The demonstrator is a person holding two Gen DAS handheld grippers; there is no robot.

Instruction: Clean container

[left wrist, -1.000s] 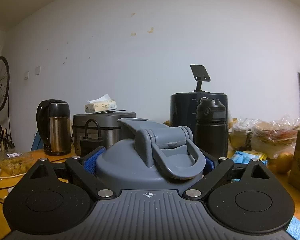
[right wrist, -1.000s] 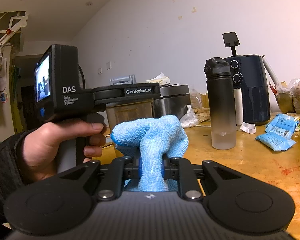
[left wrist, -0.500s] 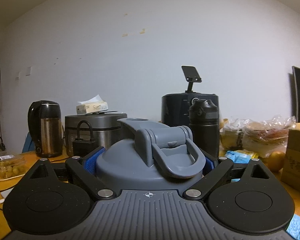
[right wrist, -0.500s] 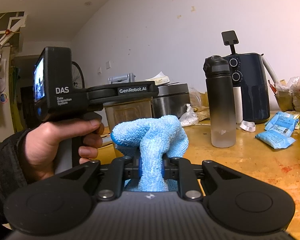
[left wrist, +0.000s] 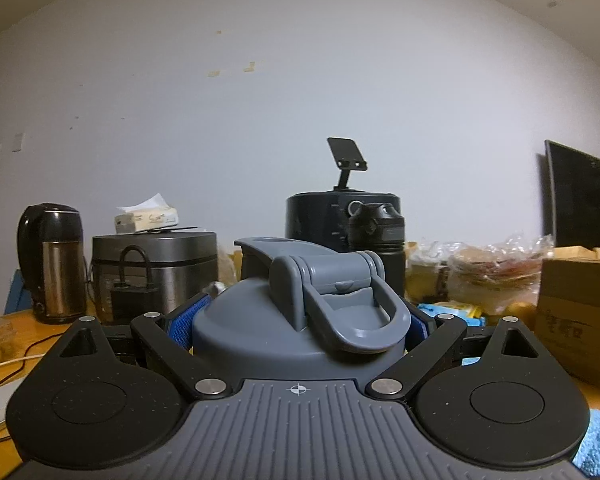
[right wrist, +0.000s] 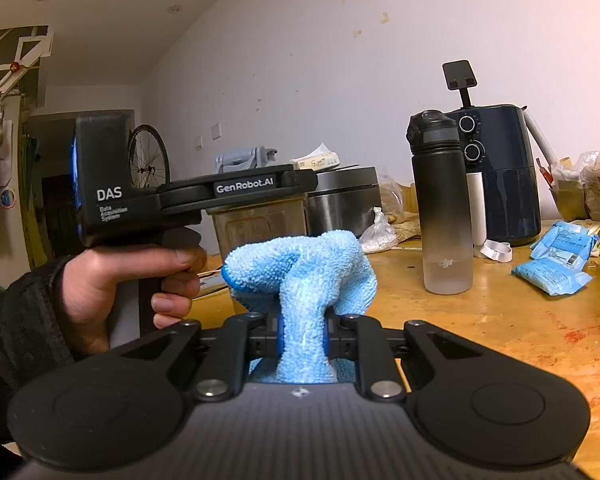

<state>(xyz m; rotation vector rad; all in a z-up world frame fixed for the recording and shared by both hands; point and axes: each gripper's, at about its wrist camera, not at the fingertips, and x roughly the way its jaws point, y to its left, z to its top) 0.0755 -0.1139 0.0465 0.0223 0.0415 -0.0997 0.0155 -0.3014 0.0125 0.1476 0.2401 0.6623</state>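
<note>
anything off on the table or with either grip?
Grips look fine: left gripper clamps the grey-lidded container, right gripper is shut on the blue cloth. Oddities: reddish stains on the table at right, and a tissue box perched on the rice cooker.

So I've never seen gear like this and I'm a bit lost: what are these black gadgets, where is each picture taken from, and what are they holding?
No robot here: a person holds a hand-held gripper in each hand, each with a camera looking along its fingers. The left hand-held gripper is closed around a container with a grey lid. The right view shows that same device from the side in the person's hand, and the right hand-held gripper pinching a blue cloth. On the wooden table stand a black bottle, an air fryer, a kettle and a rice cooker.
</note>
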